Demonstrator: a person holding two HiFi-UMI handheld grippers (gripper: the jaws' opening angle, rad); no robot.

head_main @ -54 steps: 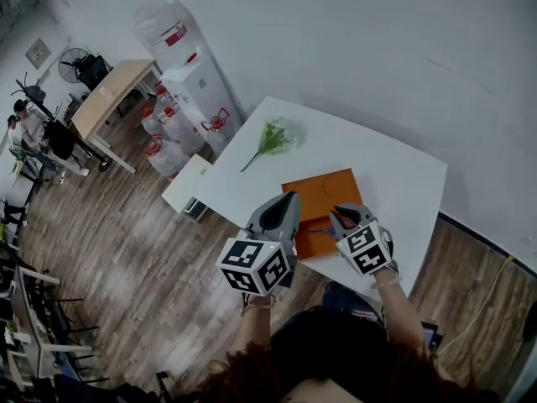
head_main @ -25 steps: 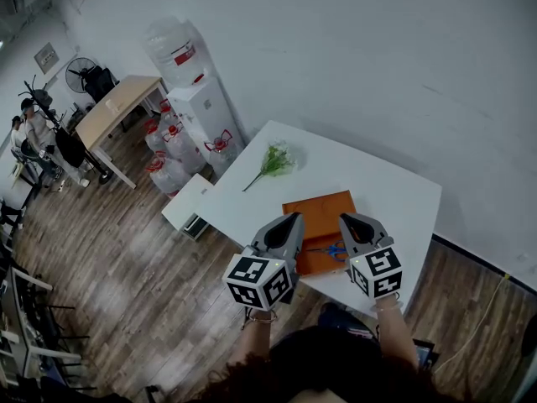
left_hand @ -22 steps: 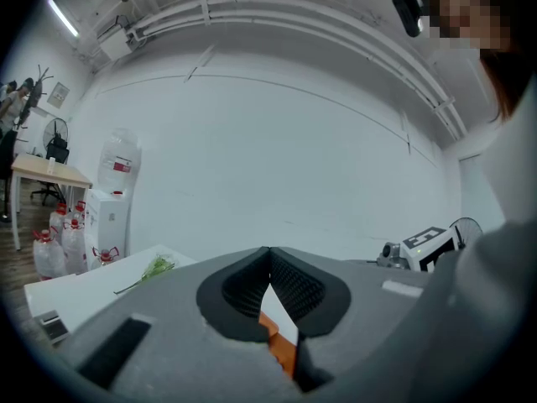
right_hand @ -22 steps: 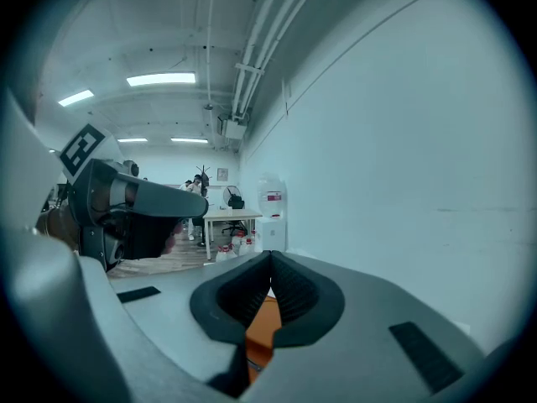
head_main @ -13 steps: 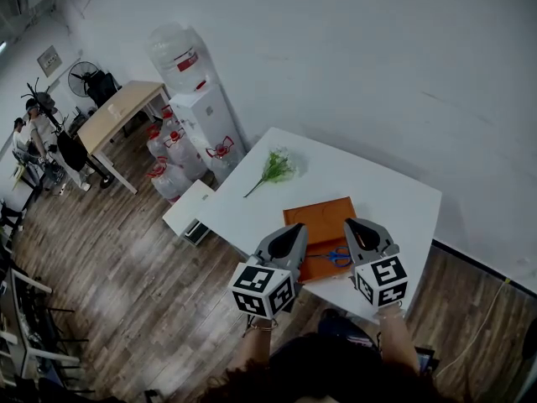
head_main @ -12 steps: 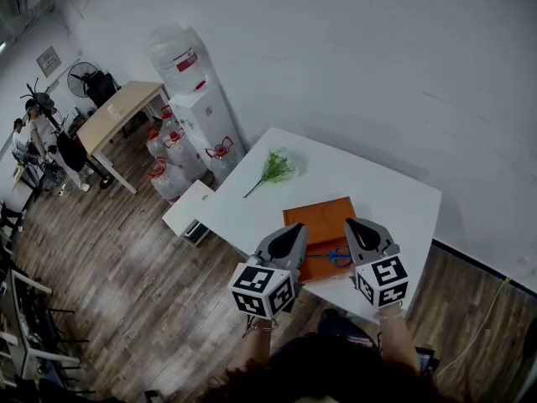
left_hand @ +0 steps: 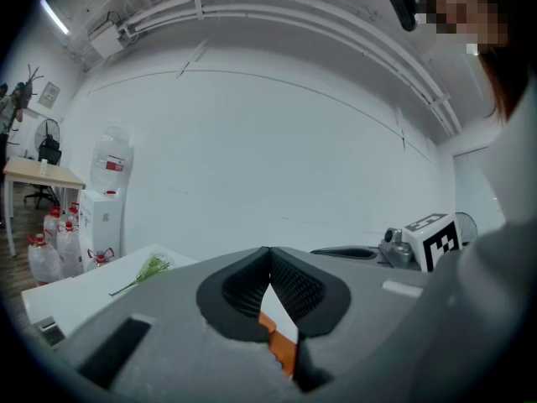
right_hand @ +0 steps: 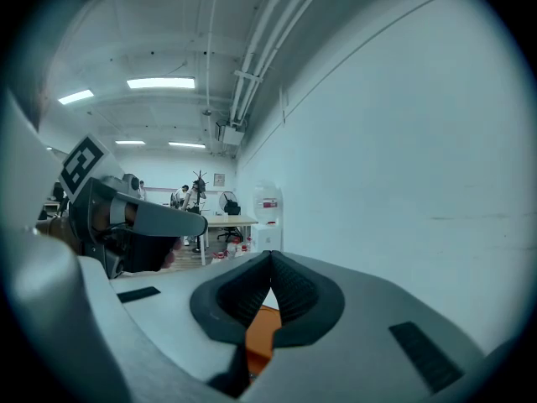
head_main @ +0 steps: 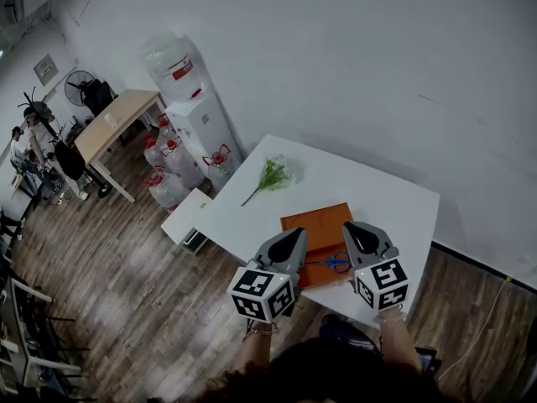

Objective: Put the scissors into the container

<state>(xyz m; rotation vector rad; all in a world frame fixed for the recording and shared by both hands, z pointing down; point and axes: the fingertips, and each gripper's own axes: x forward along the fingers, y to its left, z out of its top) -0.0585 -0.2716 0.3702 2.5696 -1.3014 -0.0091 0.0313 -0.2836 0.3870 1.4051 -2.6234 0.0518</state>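
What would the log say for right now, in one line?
left gripper: shut, empty | right gripper: shut, empty | scissors: on orange container, not held

The left gripper (left_hand: 269, 257) fills the lower part of the view with its grey plastic body. Its two black ribbed pads (left_hand: 297, 290) meet at the tips, and nothing is between them. Below the tips, the narrow gap shows a strip of the white table (left_hand: 75, 288) and a piece of the flat orange container (left_hand: 281, 342). To the left of the claw, a small green plant sprig (left_hand: 144, 269) lies on this table. Further left stands a white water dispenser with a clear bottle on top (left_hand: 105, 200). Just to the right of the claw is the right gripper (left_hand: 331, 251) with its black-and-white marker cube (left_hand: 435, 238).
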